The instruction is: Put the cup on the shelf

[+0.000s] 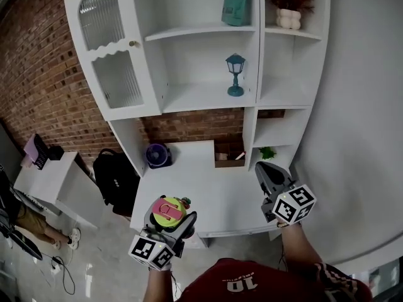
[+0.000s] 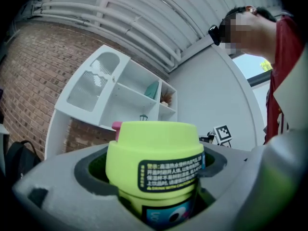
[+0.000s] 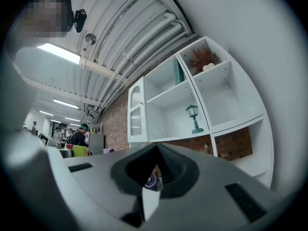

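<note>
Left gripper (image 1: 170, 218): clamped on the cup (image 1: 172, 211), which is held upright between the 2 jaws, near and to the left.
Cup: lime green with a pink top and a black printed label; it is seen at the near left corner of the white desk (image 1: 208, 190), well apart from the shelf unit (image 1: 258, 74).
Right gripper (image 1: 266, 168): jaws pressed together, nothing held, pointed toward the far right.
Middle shelf: a teal lantern (image 1: 235, 74) is stood near its right end.
Top shelves: a teal box (image 1: 237, 2) is propped on the left one, a dried plant in a white vase (image 1: 289, 5) on the right.
Far edge of desk: a purple round object (image 1: 157, 155), a cardboard box (image 1: 228, 156) and a small green plant (image 1: 267, 152) are lined up.
Left of desk: a black backpack (image 1: 116, 181) is seen on the floor.
</note>
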Available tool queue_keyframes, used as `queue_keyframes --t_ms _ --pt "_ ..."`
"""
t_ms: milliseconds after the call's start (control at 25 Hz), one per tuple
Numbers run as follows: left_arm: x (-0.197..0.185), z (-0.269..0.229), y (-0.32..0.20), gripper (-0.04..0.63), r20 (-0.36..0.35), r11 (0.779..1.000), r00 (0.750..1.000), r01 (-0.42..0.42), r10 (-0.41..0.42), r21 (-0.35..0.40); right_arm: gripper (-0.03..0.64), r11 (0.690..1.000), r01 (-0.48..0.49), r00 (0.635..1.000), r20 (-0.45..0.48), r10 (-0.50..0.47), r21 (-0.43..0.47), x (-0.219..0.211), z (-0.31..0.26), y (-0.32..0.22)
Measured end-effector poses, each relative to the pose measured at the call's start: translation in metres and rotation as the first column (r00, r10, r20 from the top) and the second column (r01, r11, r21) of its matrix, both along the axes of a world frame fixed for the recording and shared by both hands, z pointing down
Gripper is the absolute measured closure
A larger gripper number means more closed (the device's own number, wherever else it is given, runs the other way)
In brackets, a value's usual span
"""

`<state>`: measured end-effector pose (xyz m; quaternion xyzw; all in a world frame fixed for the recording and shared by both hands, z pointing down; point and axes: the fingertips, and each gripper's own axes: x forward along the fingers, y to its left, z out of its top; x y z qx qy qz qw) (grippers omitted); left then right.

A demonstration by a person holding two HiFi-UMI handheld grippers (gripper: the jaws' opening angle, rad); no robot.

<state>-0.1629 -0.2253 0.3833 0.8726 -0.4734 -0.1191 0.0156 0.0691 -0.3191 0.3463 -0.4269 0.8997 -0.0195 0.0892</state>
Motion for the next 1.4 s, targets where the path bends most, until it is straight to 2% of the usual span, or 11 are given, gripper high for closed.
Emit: queue_keyframes --t_ms 160,440,760,920,1400 --pt "0.020 -0.020 -0.021 0.127 0.036 0.999 0.999 -0.020 0.019 0.029 0.612 0.998 0.042 0.999 0.003 -0.042 0.044 0.002 -0.019 -0.010" --pt "0.048 -0.052 -0.049 0.127 -0.006 0.998 0.999 -0.053 0.053 0.041 0.612 0.988 0.151 0.989 -0.003 -0.151 0.043 0.009 -0.024 -0.029" --pt "0.072 -0.091 -0.083 0.127 0.065 0.992 0.994 -0.092 0.087 0.086 0.612 0.973 0.226 0.974 0.016 -0.227 0.039 0.011 -0.025 -0.049" --pt "0.072 -0.105 -0.106 0.127 0.127 0.987 0.987 -0.115 0.100 0.116 0.612 0.975 0.217 0.976 0.018 -0.218 0.039 0.005 -0.029 -0.067" --pt "0.063 -0.123 -0.188 0.127 0.126 0.966 0.969 -0.229 0.214 0.119 0.611 0.989 0.137 0.990 -0.046 -0.134 0.055 -0.018 -0.050 -0.118"
